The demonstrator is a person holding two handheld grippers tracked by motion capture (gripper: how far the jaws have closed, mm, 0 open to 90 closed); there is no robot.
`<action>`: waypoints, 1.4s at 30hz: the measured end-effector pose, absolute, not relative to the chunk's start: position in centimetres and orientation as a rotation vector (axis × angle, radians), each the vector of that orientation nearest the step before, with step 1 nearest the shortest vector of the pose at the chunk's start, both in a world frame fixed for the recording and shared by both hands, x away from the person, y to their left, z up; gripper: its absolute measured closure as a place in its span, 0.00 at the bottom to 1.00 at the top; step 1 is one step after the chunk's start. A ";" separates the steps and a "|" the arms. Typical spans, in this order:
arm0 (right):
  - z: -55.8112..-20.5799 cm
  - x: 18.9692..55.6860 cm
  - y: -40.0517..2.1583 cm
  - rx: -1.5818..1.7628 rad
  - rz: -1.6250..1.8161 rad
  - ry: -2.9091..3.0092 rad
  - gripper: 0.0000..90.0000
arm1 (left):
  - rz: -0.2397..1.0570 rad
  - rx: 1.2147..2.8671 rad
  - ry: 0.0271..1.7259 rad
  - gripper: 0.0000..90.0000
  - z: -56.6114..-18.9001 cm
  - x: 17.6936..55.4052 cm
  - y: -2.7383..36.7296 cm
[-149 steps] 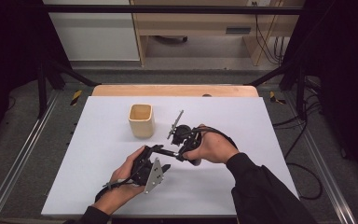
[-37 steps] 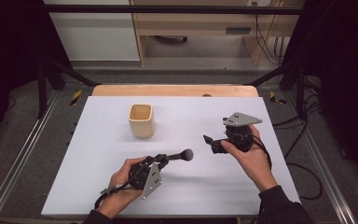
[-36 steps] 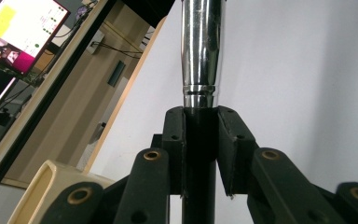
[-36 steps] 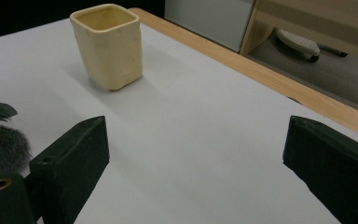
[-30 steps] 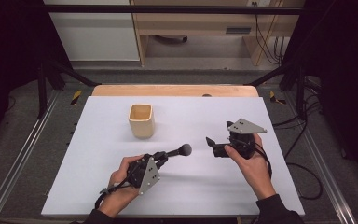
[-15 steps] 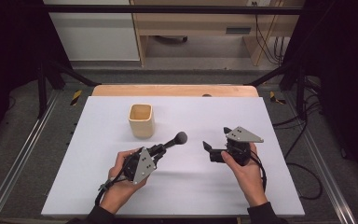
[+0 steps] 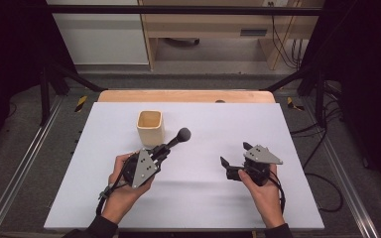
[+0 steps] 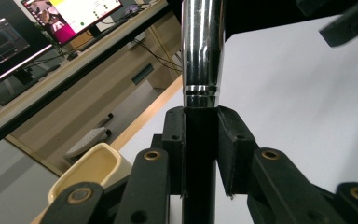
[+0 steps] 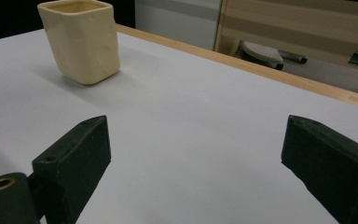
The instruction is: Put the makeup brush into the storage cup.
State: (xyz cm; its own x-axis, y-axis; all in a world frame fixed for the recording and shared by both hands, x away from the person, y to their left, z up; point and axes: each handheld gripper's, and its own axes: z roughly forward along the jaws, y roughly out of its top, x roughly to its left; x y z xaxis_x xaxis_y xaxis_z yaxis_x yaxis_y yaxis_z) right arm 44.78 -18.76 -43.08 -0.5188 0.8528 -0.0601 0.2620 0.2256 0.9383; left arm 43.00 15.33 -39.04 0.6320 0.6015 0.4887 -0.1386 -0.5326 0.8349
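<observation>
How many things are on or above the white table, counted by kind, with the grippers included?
Cups: 1, the cream cup standing on the table.
Brushes: 1, the brush with a dark round head and a shiny metal handle, clamped in the left gripper.
Grippers: 2, the left one and the right gripper, whose jaws are open with nothing between them.
Total: 4.

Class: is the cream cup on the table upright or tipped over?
Upright: the cream cup stands on its base on the table, open mouth facing up.
</observation>
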 end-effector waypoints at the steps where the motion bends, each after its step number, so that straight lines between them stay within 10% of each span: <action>1: -43.3 44.7 -18.9 1.026 1.289 1.919 0.09 | 0.995 1.910 0.370 0.83 -38.9 43.1 15.4; 42: -46.4 43.3 -22.4 1.113 1.306 1.818 0.08 | 1.001 1.769 0.540 0.83 -35.6 45.5 16.9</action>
State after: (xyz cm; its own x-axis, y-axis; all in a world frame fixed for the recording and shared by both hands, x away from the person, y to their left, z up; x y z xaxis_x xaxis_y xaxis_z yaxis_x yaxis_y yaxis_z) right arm 43.32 -22.38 -46.44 -0.4446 0.8956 -0.0164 0.2704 0.1516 0.9508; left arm 45.52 16.94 -35.63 0.5593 0.7357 0.3821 -0.0840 -0.4083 0.9090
